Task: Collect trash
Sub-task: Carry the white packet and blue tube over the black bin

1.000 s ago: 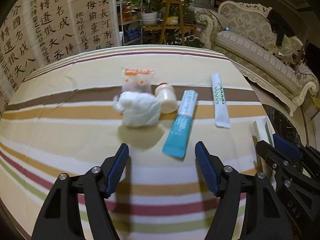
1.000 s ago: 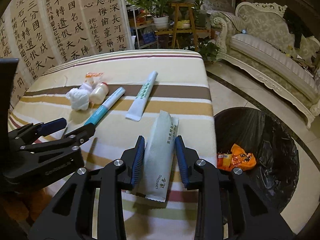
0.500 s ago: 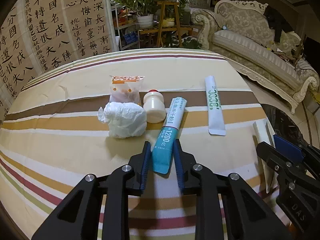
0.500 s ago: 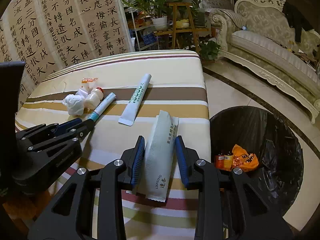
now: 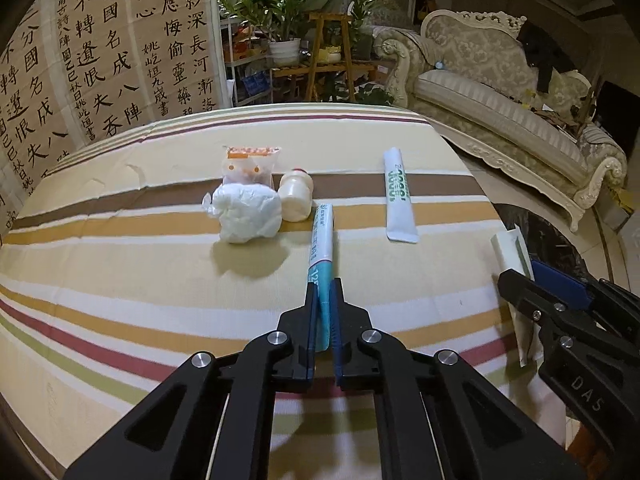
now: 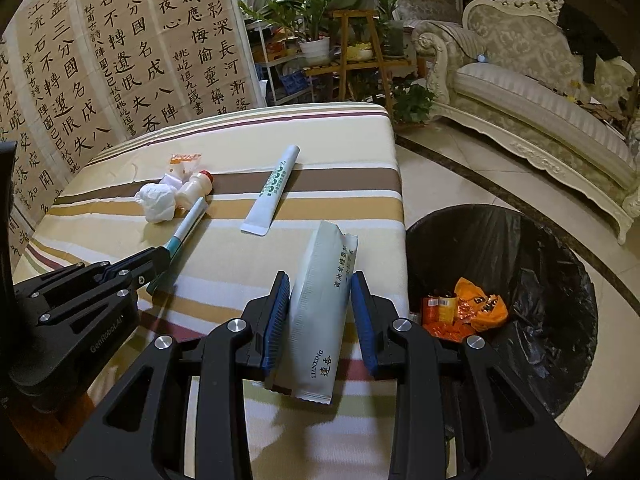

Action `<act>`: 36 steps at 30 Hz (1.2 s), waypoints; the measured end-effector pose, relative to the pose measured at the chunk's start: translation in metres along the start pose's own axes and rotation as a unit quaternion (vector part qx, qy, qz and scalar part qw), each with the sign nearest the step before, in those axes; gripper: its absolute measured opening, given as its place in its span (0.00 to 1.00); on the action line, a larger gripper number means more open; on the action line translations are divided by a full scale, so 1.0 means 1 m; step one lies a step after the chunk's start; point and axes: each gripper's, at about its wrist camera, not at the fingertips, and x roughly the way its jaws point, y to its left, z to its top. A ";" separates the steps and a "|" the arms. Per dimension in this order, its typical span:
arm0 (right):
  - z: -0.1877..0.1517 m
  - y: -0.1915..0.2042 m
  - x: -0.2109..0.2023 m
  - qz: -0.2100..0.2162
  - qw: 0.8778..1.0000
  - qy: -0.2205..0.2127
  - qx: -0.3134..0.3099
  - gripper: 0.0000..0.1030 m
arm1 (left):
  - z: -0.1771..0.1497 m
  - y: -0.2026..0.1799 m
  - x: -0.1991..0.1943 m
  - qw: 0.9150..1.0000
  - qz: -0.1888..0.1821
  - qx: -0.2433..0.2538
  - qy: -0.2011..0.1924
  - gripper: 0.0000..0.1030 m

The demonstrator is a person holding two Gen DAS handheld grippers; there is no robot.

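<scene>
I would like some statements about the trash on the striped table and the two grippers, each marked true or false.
1. The left gripper is shut on the teal tube. True.
2. The right gripper is empty. False: it holds the pale green packet between its pads.
3. The black bin already contains orange wrappers. True.
4. The white tube with green print lies inside the bin. False: it lies on the striped tablecloth.
5. The crumpled white paper lies beside the small white bottle. True.
</scene>
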 end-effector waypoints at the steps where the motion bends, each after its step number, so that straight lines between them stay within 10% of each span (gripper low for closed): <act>1: -0.001 0.000 -0.002 -0.001 1.000 -0.001 0.000 0.30 | 0.000 0.001 -0.001 1.000 0.000 -0.001 0.000 0.06; 36: -0.015 -0.036 -0.052 -0.042 0.998 -0.044 0.027 0.30 | -0.006 -0.036 -0.054 0.997 -0.034 0.025 -0.063 0.04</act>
